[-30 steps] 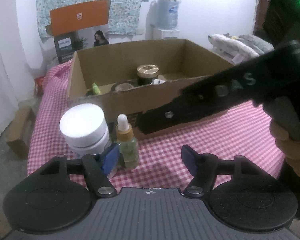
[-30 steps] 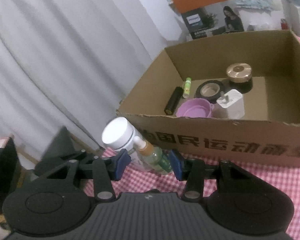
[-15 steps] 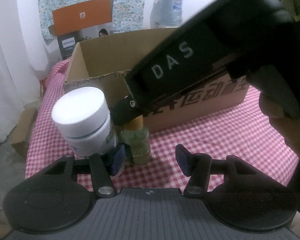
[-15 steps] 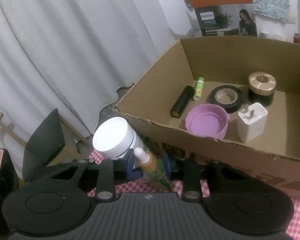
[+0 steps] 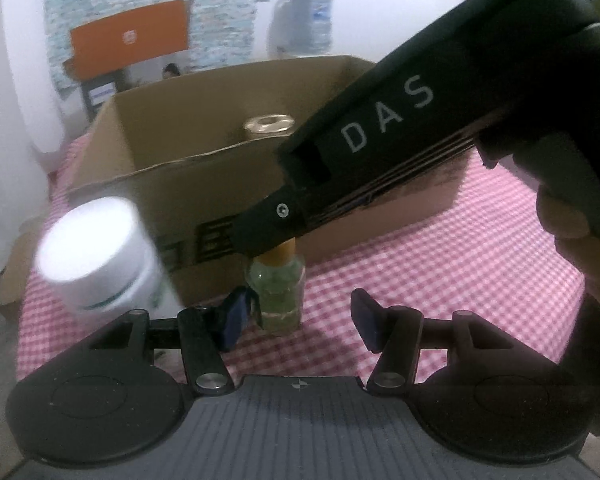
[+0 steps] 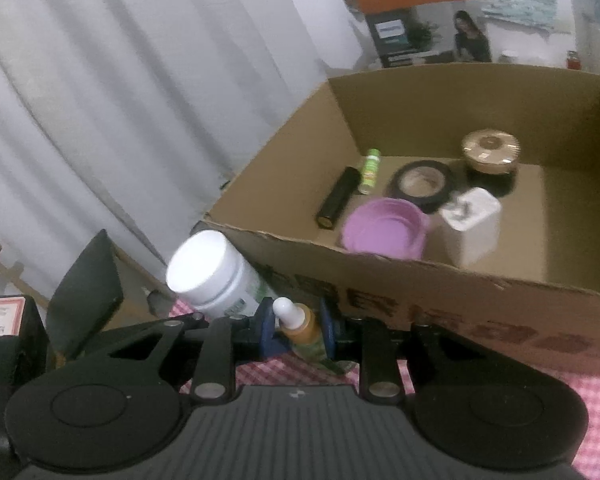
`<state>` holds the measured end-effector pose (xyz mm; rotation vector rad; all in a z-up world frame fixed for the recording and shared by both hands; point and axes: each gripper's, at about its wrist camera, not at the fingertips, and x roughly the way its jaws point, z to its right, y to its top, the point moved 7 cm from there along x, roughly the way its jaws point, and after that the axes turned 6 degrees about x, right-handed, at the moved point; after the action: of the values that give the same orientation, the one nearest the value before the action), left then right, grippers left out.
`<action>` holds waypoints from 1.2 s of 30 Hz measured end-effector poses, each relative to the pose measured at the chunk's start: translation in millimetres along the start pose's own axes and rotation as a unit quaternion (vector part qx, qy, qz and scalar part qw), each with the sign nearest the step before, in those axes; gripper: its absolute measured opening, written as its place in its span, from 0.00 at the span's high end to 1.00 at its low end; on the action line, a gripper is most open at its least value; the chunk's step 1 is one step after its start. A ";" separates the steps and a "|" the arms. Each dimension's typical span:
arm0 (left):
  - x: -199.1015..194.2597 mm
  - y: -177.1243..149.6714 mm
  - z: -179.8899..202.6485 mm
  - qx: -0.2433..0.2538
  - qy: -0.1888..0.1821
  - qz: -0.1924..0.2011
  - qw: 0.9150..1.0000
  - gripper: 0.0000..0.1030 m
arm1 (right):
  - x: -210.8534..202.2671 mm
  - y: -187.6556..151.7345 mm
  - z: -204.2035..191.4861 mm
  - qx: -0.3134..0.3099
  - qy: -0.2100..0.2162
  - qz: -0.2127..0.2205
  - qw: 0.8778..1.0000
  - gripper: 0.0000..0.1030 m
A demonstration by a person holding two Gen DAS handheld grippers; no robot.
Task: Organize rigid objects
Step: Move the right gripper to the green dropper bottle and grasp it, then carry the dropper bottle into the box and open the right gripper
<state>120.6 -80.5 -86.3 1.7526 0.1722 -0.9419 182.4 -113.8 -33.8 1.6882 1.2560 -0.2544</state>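
Observation:
A small dropper bottle (image 6: pixel 300 330) with a white tip, orange collar and greenish glass stands on the checked cloth in front of the cardboard box (image 6: pixel 384 280). My right gripper (image 6: pixel 294 330) is shut on the bottle's neck; in the left wrist view the right gripper's black body covers the bottle's (image 5: pixel 278 292) top. A white-lidded jar (image 5: pixel 96 256) leans beside it and shows in the right wrist view (image 6: pixel 212 276). My left gripper (image 5: pixel 298 320) is open, its left finger close to the bottle.
The box holds a purple lid (image 6: pixel 384 228), black tape roll (image 6: pixel 420 180), white charger (image 6: pixel 470 222), gold-lidded jar (image 6: pixel 490 154), black tube (image 6: pixel 338 198) and green stick (image 6: pixel 370 166). White curtain hangs left. The table edge is near the jar.
My right gripper closed on the dropper bottle's neck. The white jar tipped over to lean left. The left wrist view drew closer to the bottle and box.

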 end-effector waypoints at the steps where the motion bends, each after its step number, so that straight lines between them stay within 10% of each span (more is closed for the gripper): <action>1: 0.9 0.8 3.9 0.005 -0.007 0.000 1.000 0.46 | -3.9 -1.5 3.3 0.004 -0.003 0.000 1.000 0.74; 36: 21.6 15.4 19.9 0.029 0.019 -0.054 0.998 0.70 | -25.4 -4.3 18.6 0.033 -0.006 0.006 0.999 0.77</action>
<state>133.4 -110.7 -91.2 1.8311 0.2695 -0.9998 174.4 -144.2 -29.0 1.7480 1.2410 -0.3015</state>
